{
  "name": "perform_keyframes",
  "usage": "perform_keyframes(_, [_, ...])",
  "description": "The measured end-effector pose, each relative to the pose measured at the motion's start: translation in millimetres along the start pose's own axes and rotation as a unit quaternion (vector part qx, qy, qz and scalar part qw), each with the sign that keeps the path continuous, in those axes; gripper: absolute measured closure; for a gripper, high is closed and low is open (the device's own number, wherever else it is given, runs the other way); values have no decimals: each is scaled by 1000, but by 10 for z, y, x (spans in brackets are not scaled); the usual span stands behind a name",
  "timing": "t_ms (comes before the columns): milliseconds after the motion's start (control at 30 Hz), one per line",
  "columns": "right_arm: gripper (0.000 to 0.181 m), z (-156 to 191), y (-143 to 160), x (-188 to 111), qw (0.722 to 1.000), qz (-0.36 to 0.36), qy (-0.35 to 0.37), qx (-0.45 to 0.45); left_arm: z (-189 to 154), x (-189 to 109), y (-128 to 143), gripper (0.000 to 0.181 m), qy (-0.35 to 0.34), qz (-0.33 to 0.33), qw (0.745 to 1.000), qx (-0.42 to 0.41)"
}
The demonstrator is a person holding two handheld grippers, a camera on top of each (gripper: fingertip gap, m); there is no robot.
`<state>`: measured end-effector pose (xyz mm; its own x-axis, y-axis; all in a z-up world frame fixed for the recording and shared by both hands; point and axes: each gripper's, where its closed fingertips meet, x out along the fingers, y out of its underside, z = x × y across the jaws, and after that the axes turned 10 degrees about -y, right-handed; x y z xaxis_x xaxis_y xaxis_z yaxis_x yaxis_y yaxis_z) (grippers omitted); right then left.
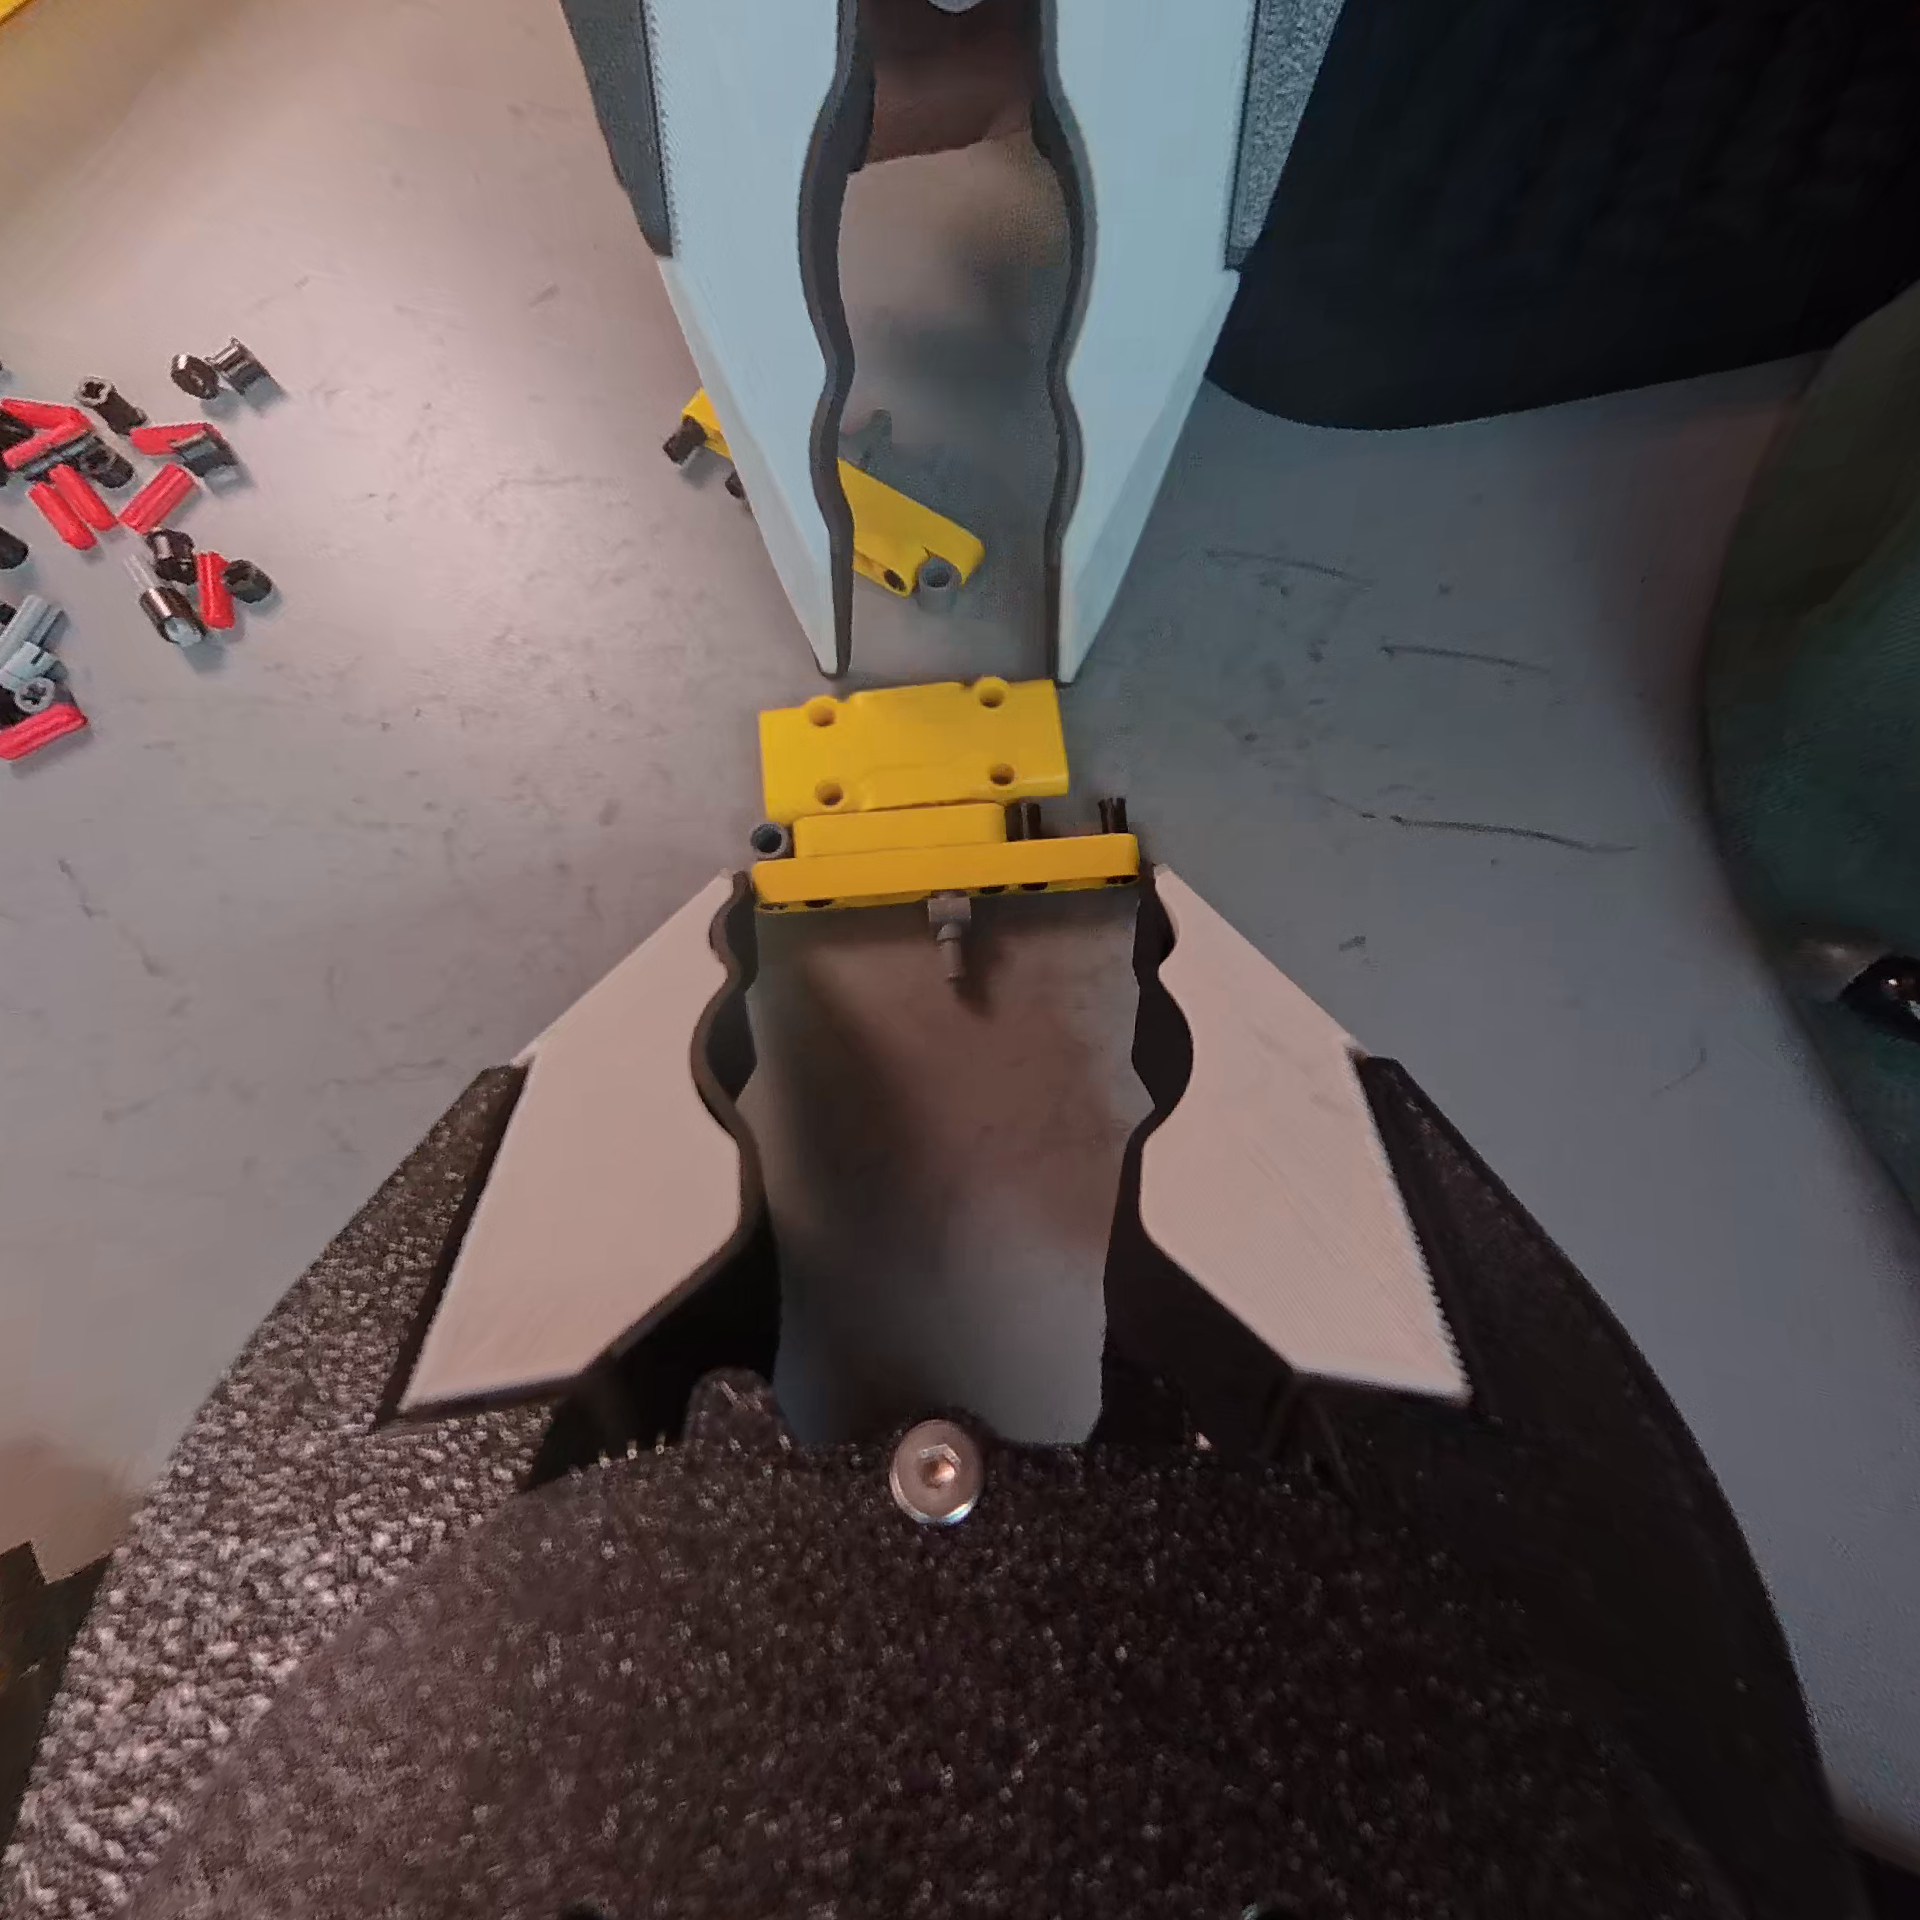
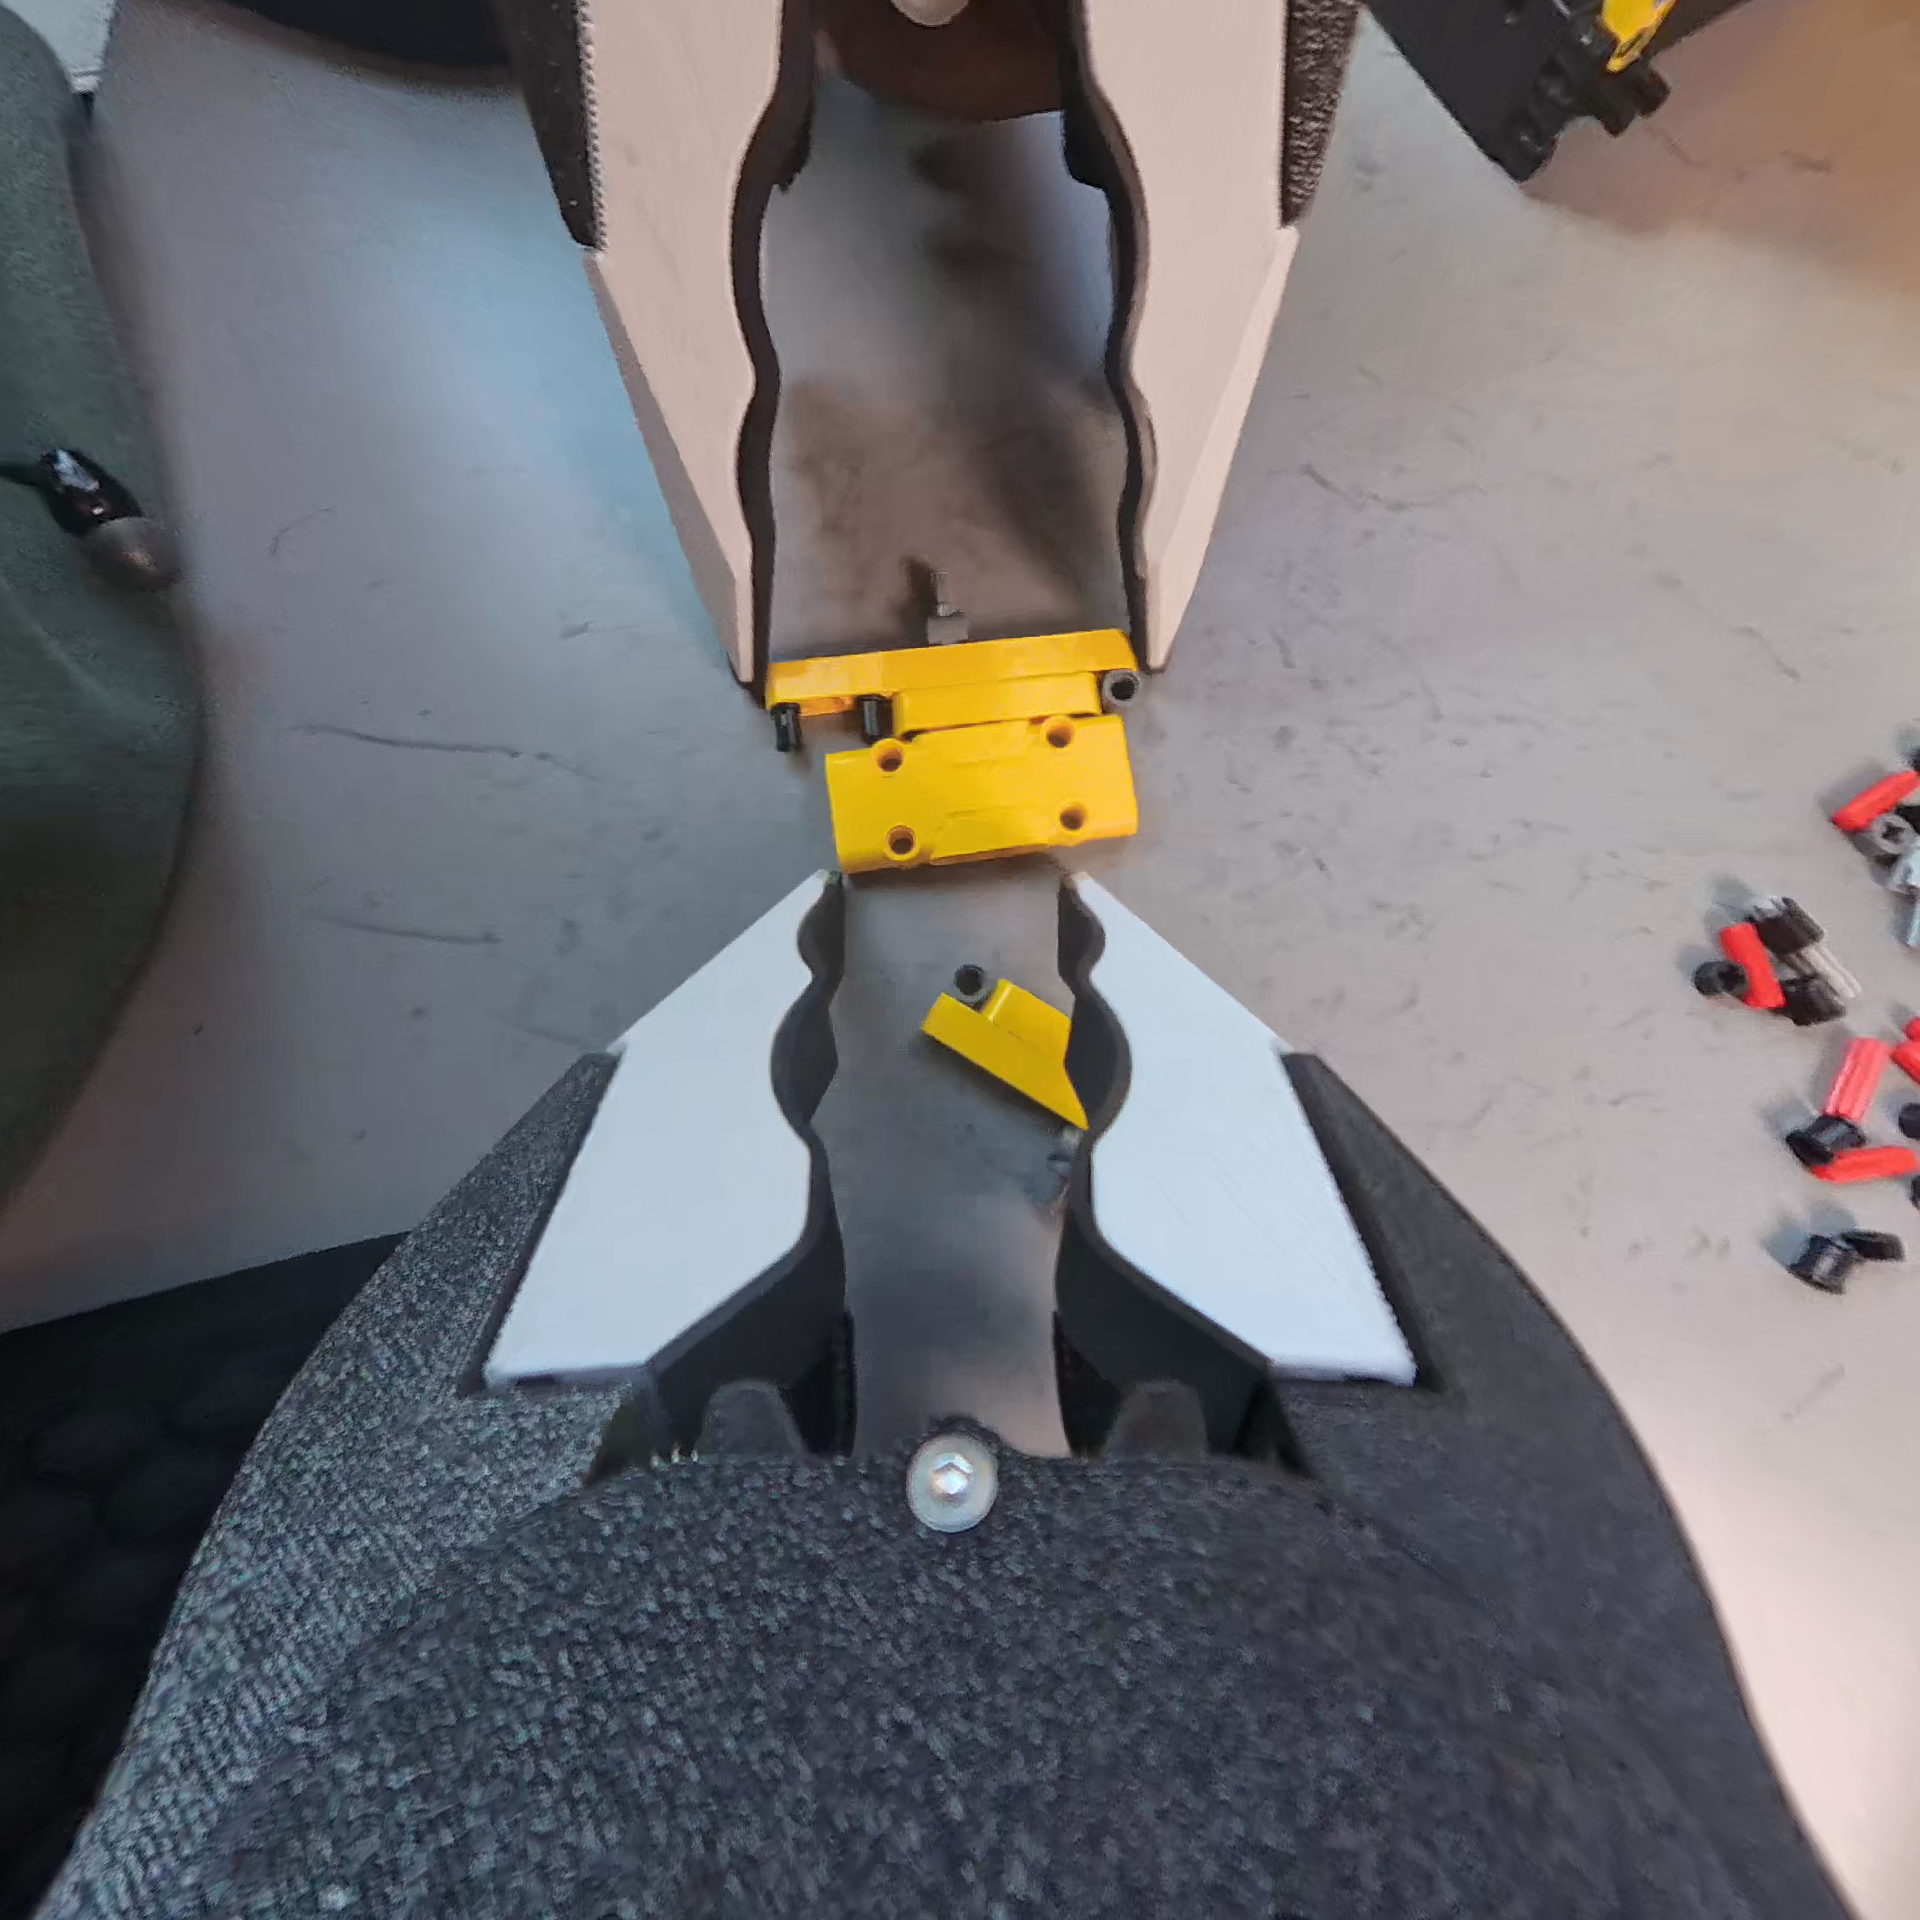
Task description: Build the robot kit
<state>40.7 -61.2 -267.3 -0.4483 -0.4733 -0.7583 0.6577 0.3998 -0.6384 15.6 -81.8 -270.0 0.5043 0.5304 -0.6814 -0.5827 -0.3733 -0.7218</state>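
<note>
Grippers face each other: your left gripper point(image 1: 943, 894) pinches the yellow assembly's point(image 1: 914, 790) beam; your right gripper point(image 2: 951, 883) stands spread at its panel edge, contact unclear. At five o'clock its finger half-hides a small yellow piece point(image 2: 1013, 1049).

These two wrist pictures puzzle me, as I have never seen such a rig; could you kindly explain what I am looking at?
There is no robot arm here: a person holds a two-finger gripper in each hand, and a camera on each looks forward along its fingers. The grippers face each other over a grey table, so each picture also shows the other gripper at the top.

In the left wrist view, the left gripper has its pale fingers on either end of a yellow beam with black pins and a small grey peg. In the right wrist view, the right gripper reaches a flat yellow panel joined to that beam; whether it grips the panel I cannot tell.

Another small yellow piece lies on the table, and loose red, black and grey connectors lie to one side.
</note>
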Motion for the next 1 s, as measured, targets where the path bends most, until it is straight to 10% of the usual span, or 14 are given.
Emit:
perform_keyframes(600, [104,-222,-124,102,989,94,-76,-84,210,-118,147,108,-23,18,999,-19])
perform_keyframes(1000, [117,455,-5,-186,996,18,-85,-34,226,-144,171,109,-21,18,999,-19])
